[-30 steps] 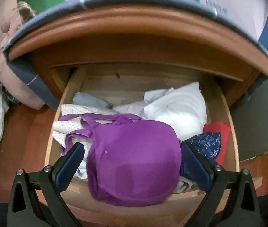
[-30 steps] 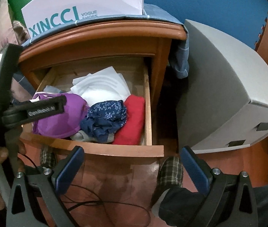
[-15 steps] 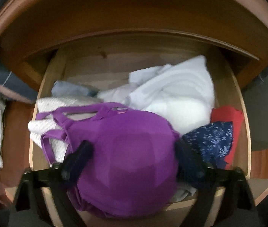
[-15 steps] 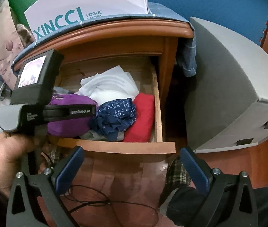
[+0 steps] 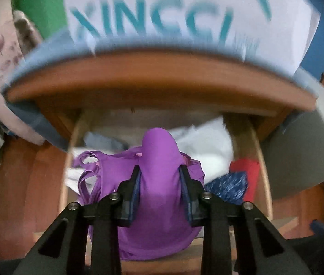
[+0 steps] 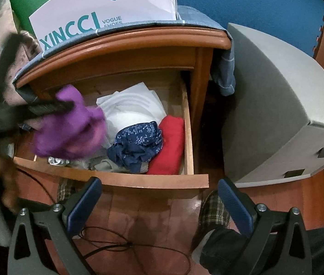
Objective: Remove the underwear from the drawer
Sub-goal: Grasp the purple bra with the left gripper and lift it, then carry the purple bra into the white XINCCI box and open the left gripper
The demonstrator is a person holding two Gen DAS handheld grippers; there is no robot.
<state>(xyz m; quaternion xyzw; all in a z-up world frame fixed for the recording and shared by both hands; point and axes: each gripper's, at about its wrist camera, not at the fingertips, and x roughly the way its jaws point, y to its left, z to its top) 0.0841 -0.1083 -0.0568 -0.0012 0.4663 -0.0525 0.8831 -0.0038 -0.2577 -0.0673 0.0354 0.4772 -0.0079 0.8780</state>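
Note:
A purple bra is pinched and bunched up between the blue pads of my left gripper. The jaws are closing, and both pads press on the fabric. Its straps trail down to the left. In the right wrist view the purple bra hangs blurred over the left half of the open wooden drawer, under the left gripper. My right gripper stands open and empty over the floor in front of the drawer.
In the drawer lie white clothing, a navy patterned piece and a red piece. A white XINCCI bag stands on the nightstand. A grey box stands at the right. A cable and plaid slippers are on the floor.
The left gripper's jaws have come together on the purple bra and lifted it, bunching the cup into a peak. The right gripper has stayed where it was.

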